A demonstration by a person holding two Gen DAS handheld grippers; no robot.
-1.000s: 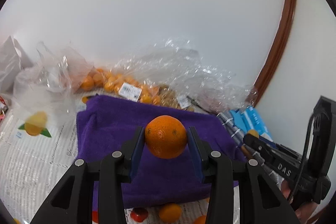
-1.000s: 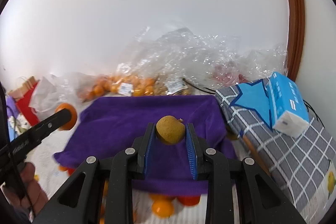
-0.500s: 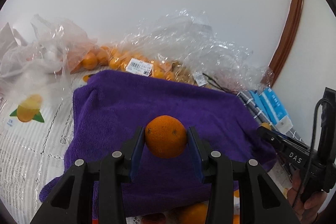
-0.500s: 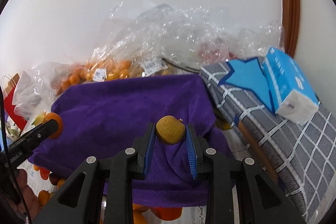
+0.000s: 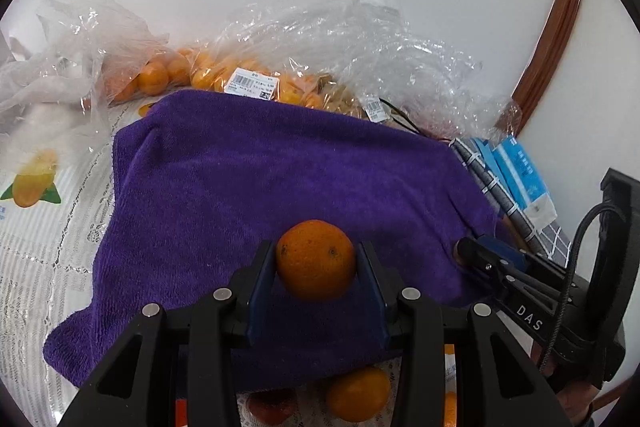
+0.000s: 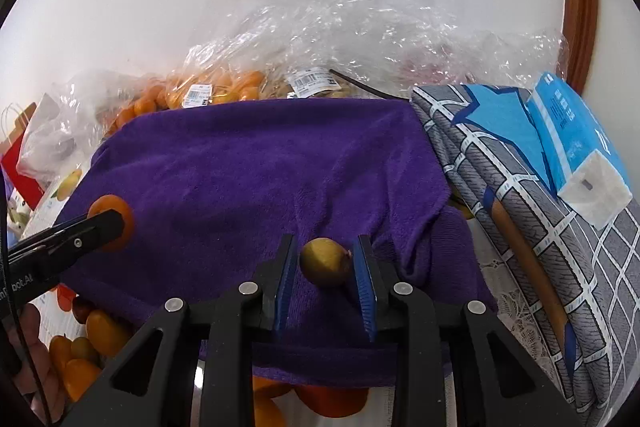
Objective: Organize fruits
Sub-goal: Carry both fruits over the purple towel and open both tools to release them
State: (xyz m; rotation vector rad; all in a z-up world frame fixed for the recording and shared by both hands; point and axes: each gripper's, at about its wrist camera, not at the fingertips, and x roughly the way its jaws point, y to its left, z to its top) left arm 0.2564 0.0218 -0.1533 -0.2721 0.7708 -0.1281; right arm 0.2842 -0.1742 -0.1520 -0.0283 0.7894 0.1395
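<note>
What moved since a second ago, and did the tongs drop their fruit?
Both tongs moved forward and down over the purple towel, which now fills more of each view. Nothing was dropped: the left tongs still grip the orange, and the right tongs still grip the small brownish fruit.

Left gripper [image 5: 316, 263]: black plastic arms, silver screws, blue finger pads. Right gripper [image 6: 325, 263] identical, white "DAS" lettering, black cable, bare skin behind.

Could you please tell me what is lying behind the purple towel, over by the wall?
Behind the purple towel lie clear plastic bags holding small oranges, with barcode labels showing. The towel's far edge hides the bags' lower parts, so their full contents cannot be seen.
</note>
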